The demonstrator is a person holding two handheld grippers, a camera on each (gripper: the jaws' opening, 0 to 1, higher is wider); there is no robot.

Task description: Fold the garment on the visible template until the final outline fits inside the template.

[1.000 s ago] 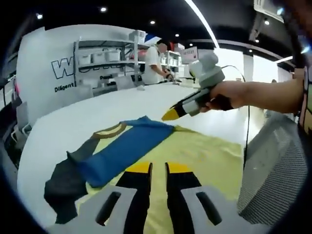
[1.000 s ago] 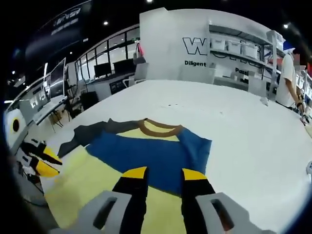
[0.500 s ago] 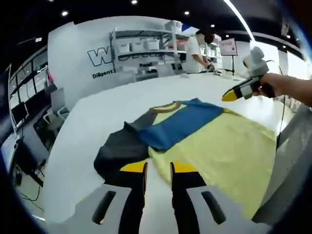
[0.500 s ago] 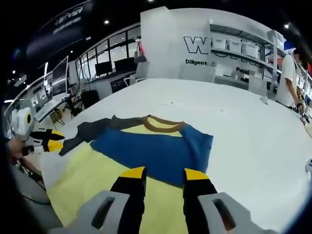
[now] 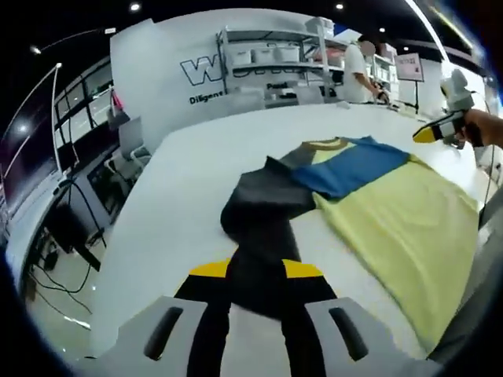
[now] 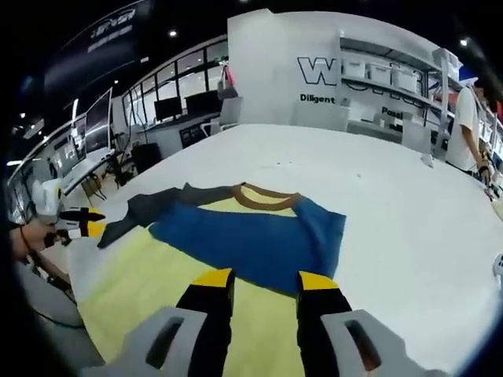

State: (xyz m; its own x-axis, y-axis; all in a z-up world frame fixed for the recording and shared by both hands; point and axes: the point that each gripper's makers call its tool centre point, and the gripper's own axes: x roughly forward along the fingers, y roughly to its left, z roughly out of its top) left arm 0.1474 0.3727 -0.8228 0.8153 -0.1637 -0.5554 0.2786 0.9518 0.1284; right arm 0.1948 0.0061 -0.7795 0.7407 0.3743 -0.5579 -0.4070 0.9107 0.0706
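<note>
Grey sleeve [image 5: 259, 216] between left gripper's [image 5: 255, 271] spread jaws
Pinch its edge cleanly; right gripper [image 6: 261, 279] hovers spread over shirt [image 6: 236, 271]

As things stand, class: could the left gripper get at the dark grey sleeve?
Probably yes. The left gripper is open, its jaws straddling the dark grey sleeve, which lies flat on the white table with nothing between.

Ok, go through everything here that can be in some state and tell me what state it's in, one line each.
Garment: flat on the white table, blue sleeve folded across the yellow body.
Dark sleeve: spread out to the side, not folded in, lying between the left tool's jaws.
Left tool: open, jaws either side of the dark sleeve.
Right tool: open, over the yellow body, holding nothing.
</note>
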